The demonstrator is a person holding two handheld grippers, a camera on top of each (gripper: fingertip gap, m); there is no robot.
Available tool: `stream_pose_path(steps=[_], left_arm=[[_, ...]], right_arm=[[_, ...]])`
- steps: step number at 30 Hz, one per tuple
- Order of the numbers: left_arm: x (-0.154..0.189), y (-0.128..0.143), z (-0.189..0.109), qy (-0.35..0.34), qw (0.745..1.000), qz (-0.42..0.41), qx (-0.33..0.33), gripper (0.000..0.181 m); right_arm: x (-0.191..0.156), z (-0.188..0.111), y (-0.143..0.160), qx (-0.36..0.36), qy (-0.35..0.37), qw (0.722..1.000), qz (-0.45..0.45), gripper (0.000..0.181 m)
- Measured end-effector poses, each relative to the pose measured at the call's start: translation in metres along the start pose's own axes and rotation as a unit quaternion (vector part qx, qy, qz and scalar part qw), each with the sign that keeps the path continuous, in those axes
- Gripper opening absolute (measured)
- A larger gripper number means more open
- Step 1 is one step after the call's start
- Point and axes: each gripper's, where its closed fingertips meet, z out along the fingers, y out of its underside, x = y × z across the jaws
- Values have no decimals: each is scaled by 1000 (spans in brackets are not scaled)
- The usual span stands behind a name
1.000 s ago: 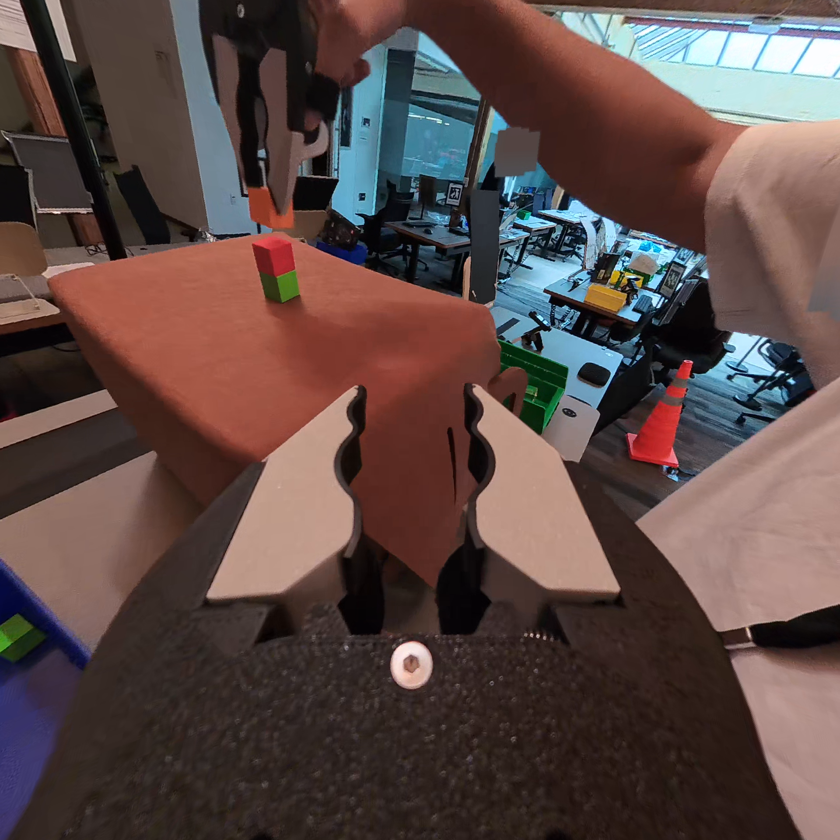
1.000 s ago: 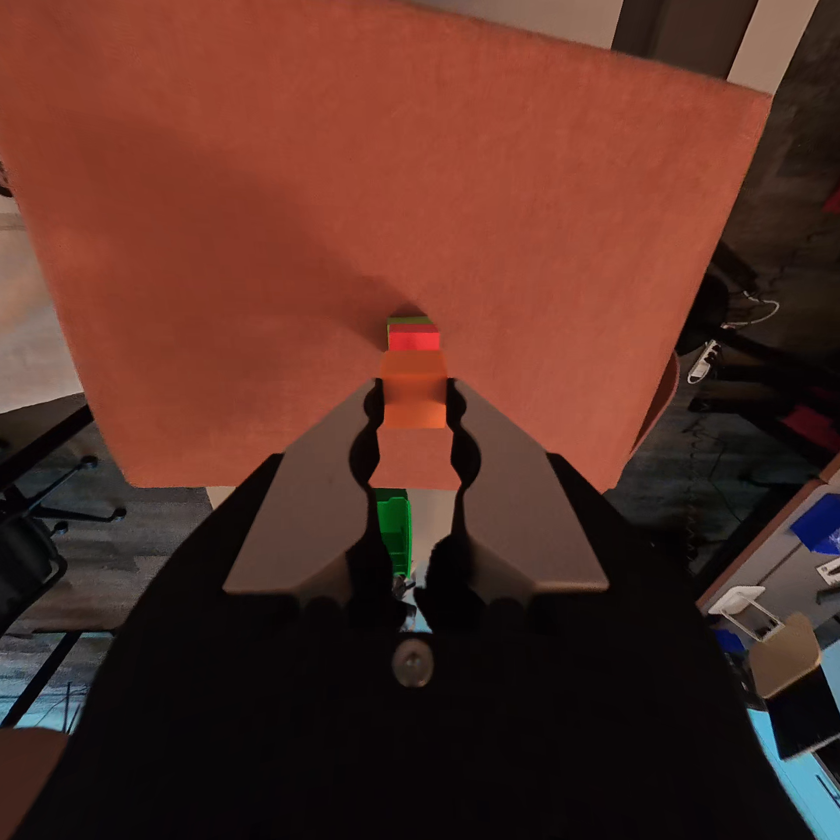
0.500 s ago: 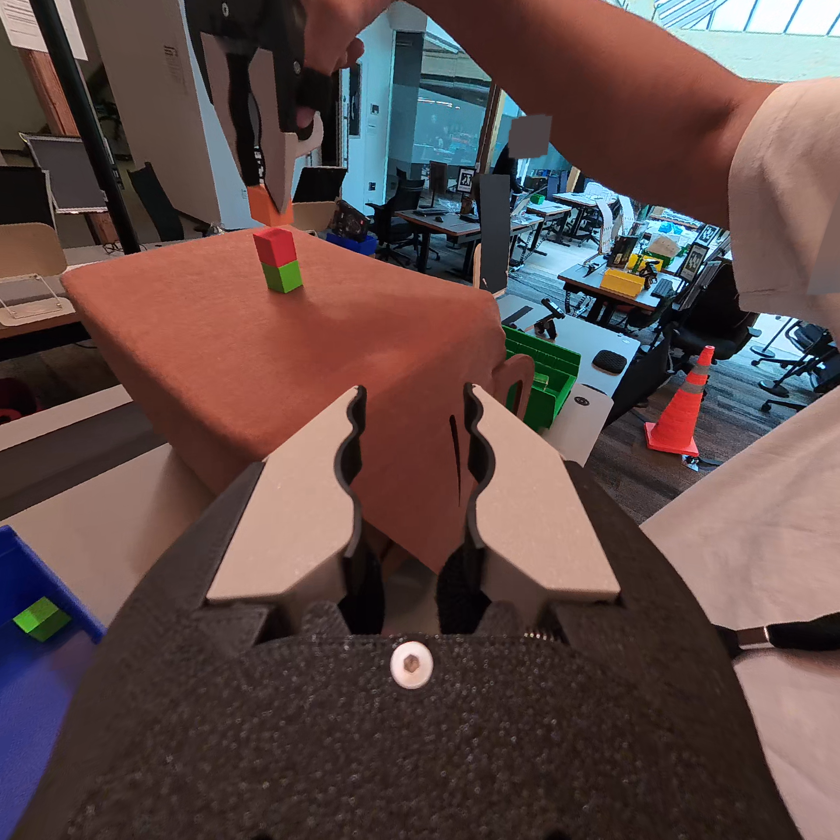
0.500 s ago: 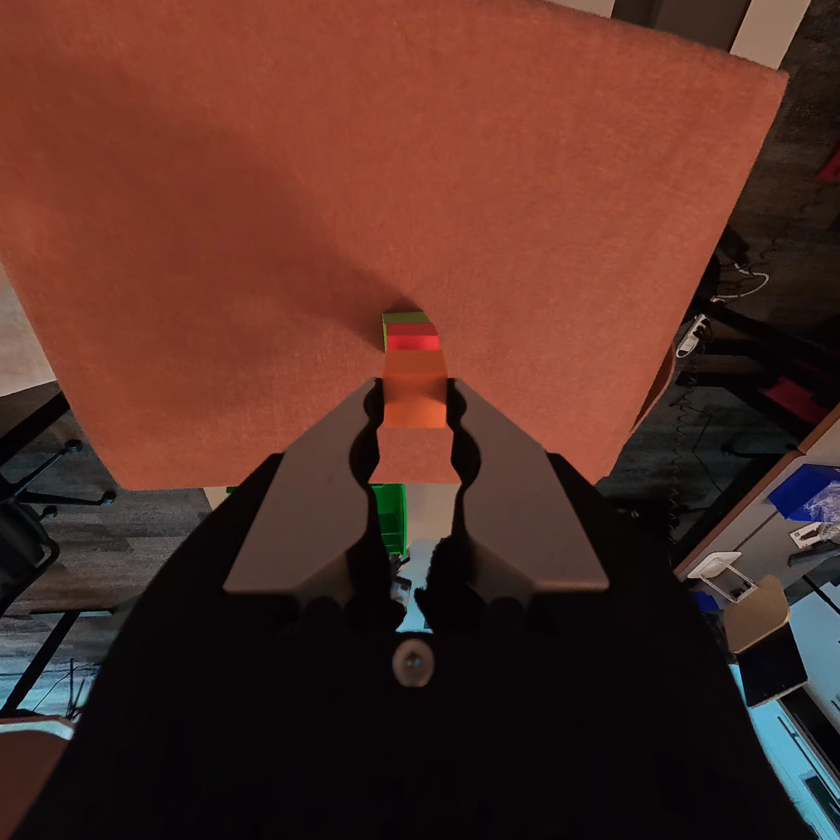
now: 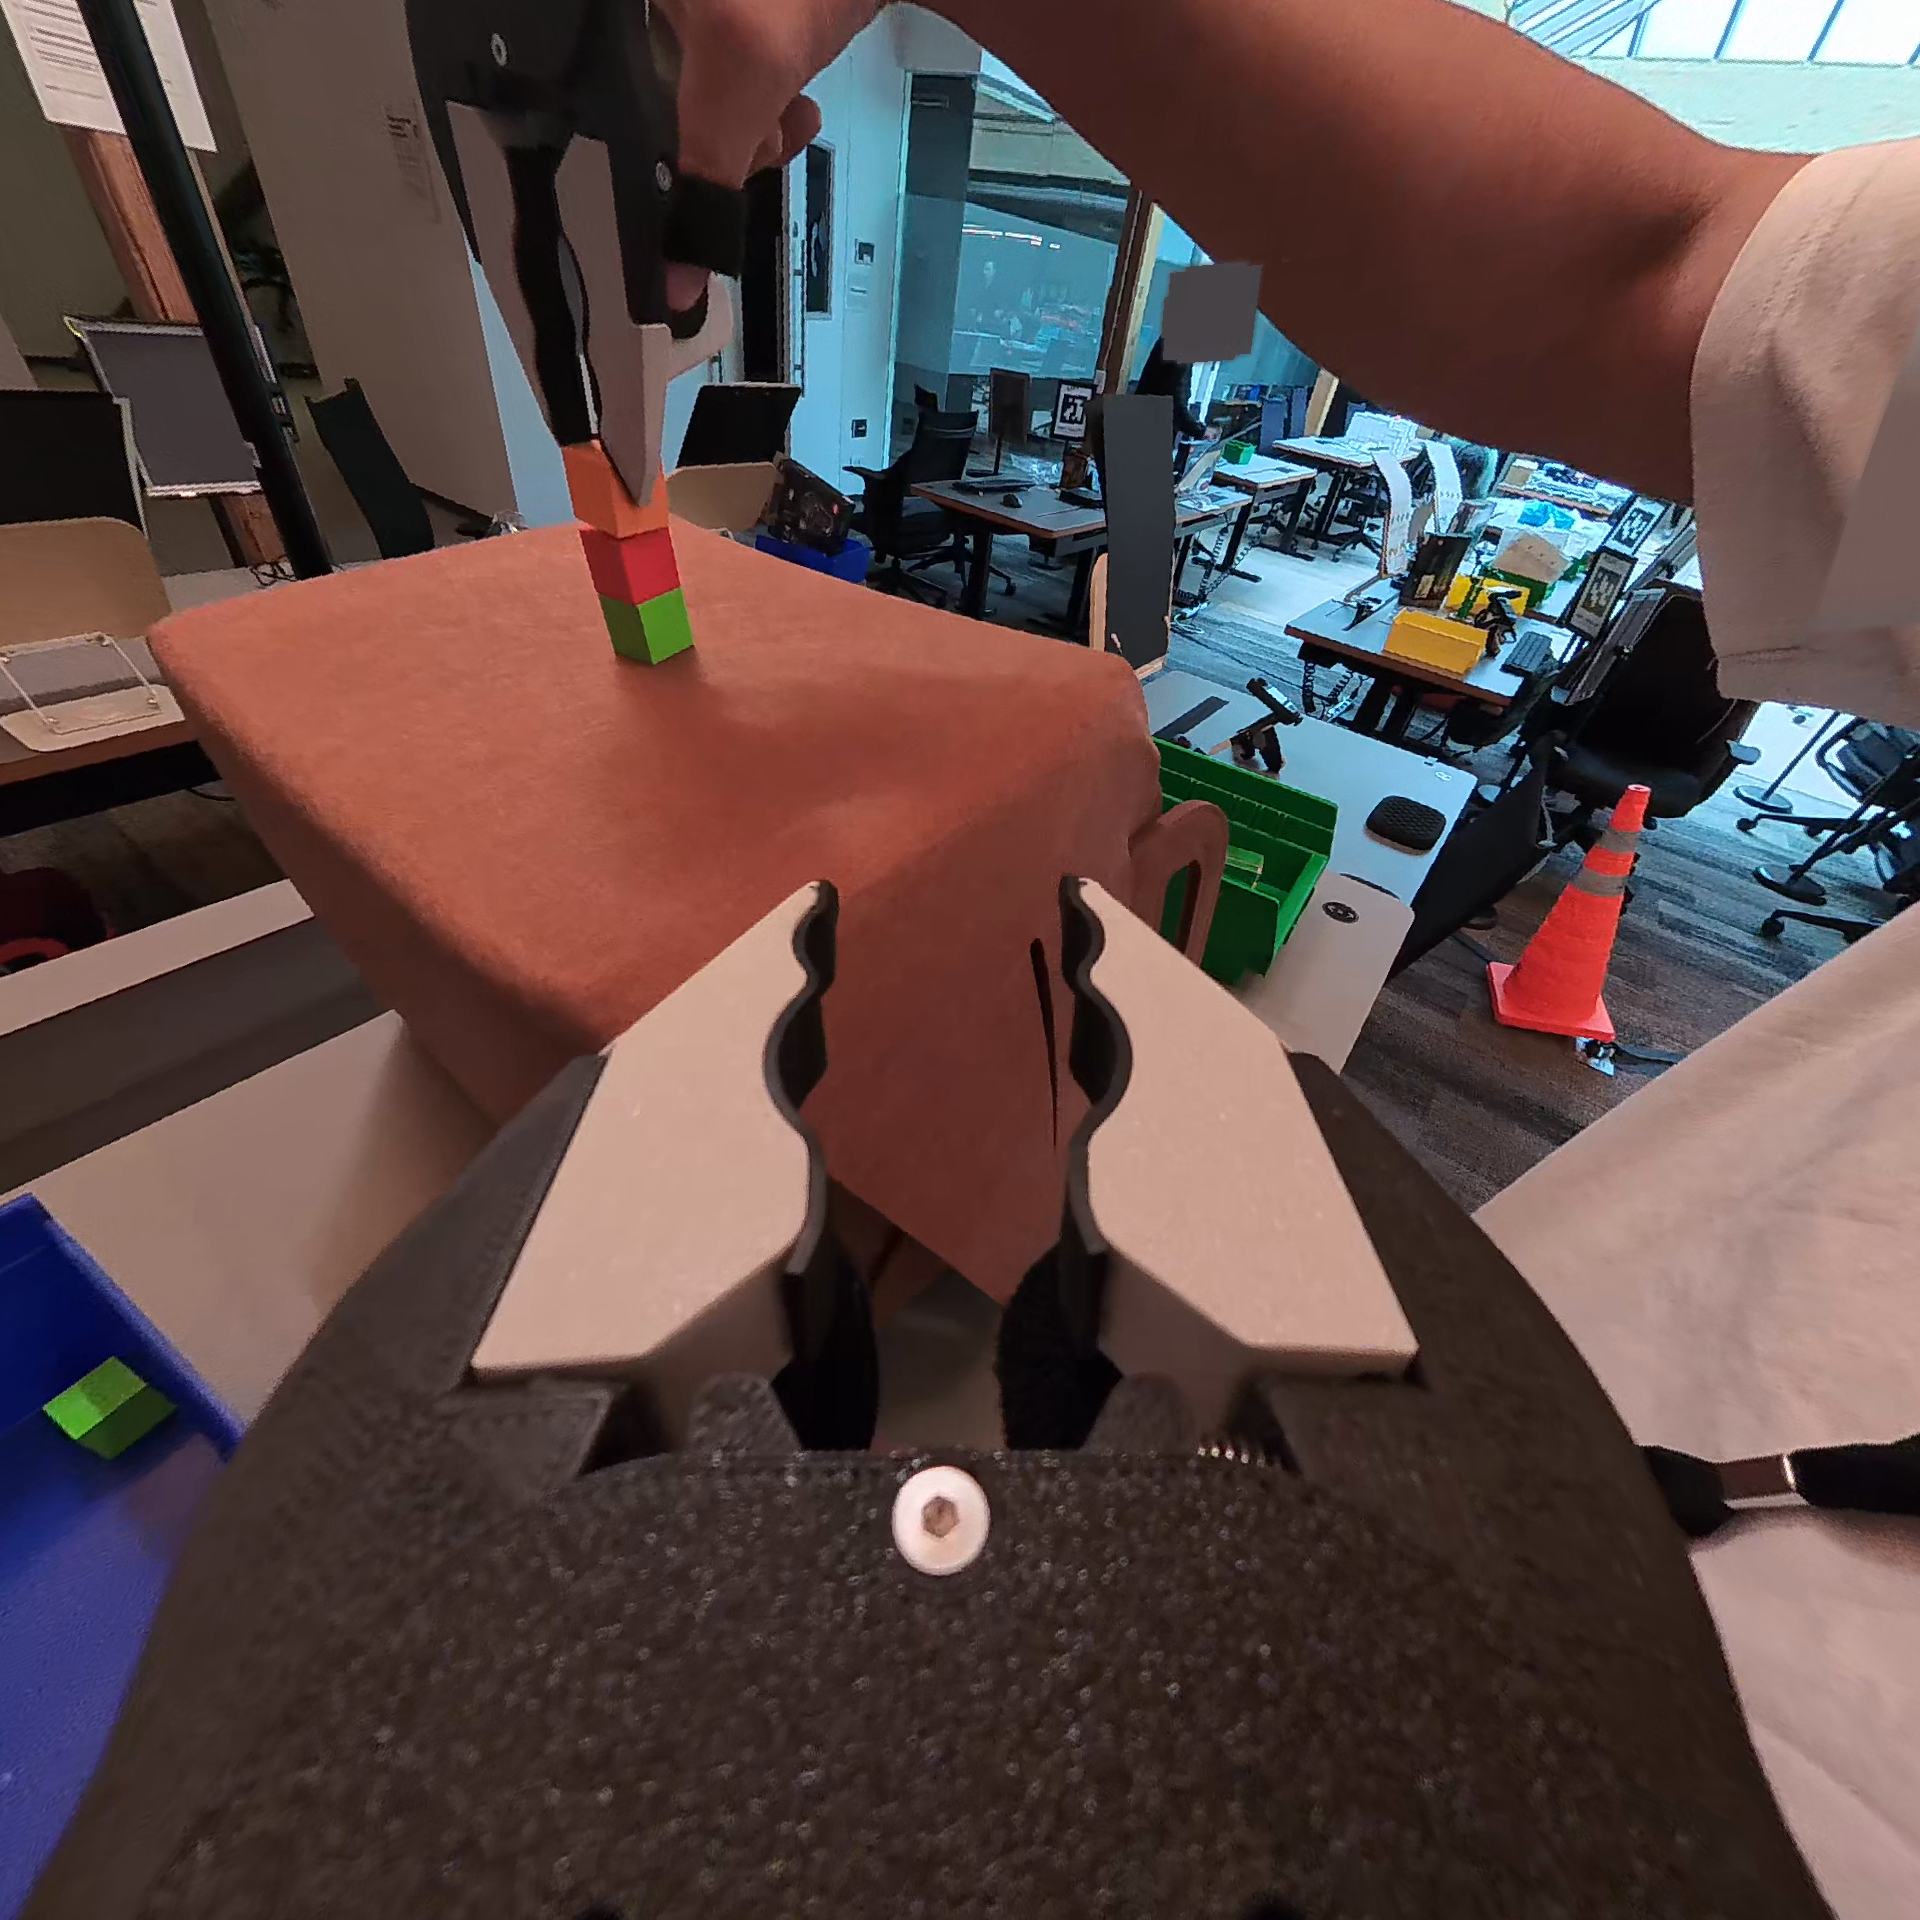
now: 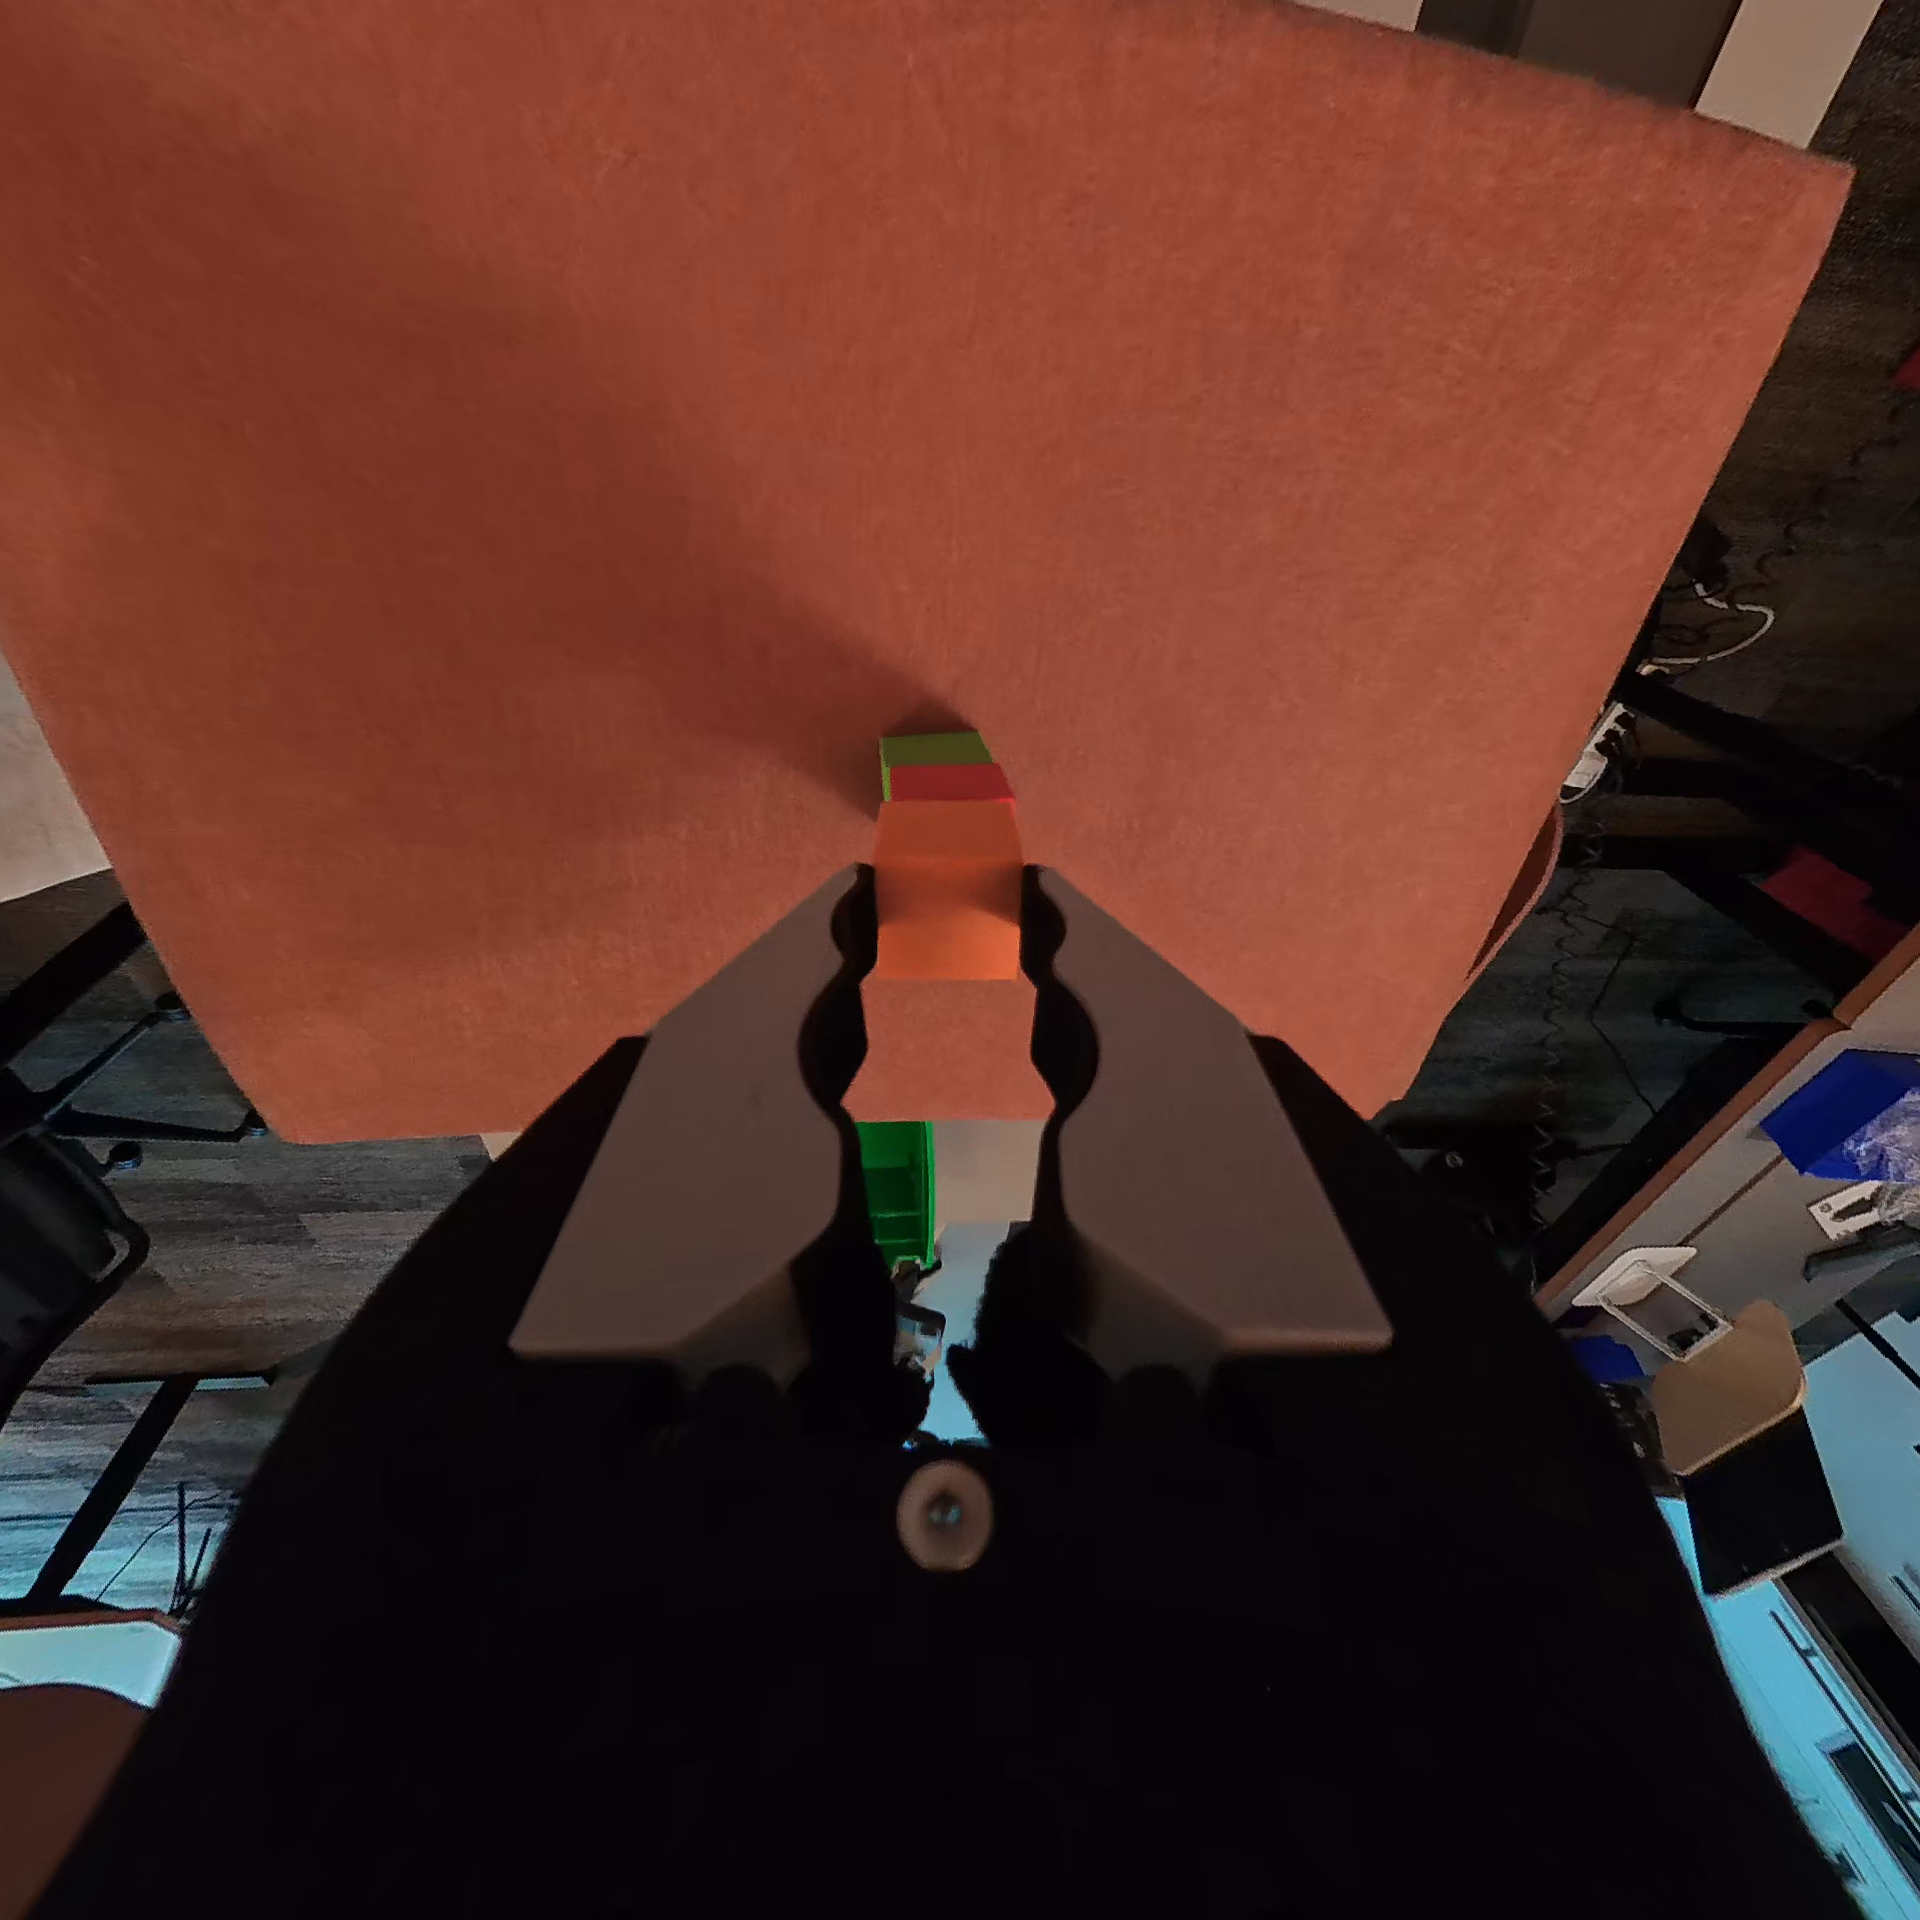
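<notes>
Orange cube (image 6: 943, 896) | clamped in right tool (image 6: 943, 883), atop red cube (image 5: 630, 563), green cube (image 5: 646, 625) | left tool (image 5: 943, 914) narrowly parted, empty

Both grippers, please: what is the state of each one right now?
Left gripper: open, holding nothing.
Right gripper: shut on the orange cube, which sits on or just above the red cube.
</notes>
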Motion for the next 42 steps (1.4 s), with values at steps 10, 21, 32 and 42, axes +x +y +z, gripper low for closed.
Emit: stream_pose_path(steps=[10,21,32,42], left_arm=[[0,-3,0,4,1000,3,4,44],[-19,8,-5,-18,1000,-15,-17,44],[-235,181,-47,-99,907,106,-395,39],[-368,271,38,35,832,211,-512,42]], right_arm=[[2,2,1,-6,-4,1000,1,27],[6,-27,1,72,24,997,16,57],[-209,-54,73,550,-18,830,94,55],[-339,16,44,674,-37,697,243,56]])
